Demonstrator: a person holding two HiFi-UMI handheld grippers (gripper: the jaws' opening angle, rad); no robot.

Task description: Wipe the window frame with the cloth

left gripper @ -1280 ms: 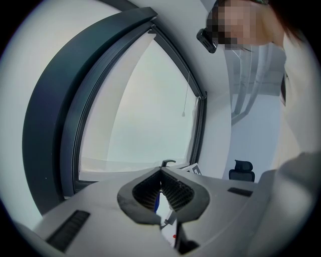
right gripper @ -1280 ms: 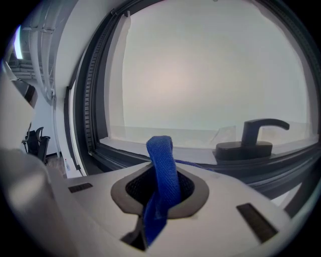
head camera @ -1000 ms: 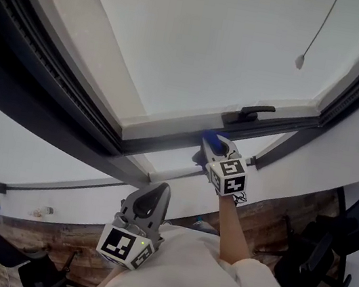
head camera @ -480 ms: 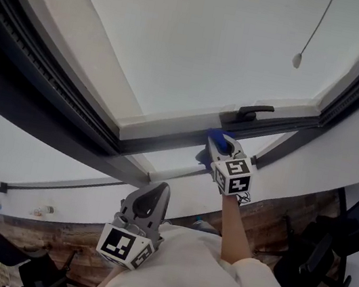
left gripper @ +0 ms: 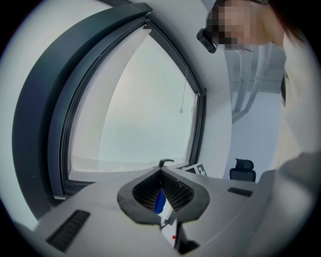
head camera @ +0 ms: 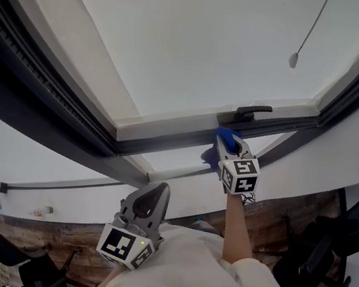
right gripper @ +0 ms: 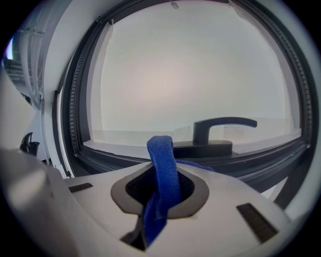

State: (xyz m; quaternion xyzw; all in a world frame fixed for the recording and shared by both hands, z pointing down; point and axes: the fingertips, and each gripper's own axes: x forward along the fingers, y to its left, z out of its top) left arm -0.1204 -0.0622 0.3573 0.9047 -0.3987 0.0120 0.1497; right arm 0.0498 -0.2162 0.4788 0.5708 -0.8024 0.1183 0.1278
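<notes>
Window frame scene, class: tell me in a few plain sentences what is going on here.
A person holds a gripper in each hand. The right gripper is shut on a blue cloth and holds it against the dark window frame at its bottom rail, close by the handle. The left gripper, shut and empty, hangs back near the person's chest, taking no part.

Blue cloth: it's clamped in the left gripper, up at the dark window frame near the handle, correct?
Wrong gripper. The blue cloth is clamped in the right gripper, up at the dark window frame near the handle; the right gripper view shows it between the jaws. The left gripper is shut and empty.
</notes>
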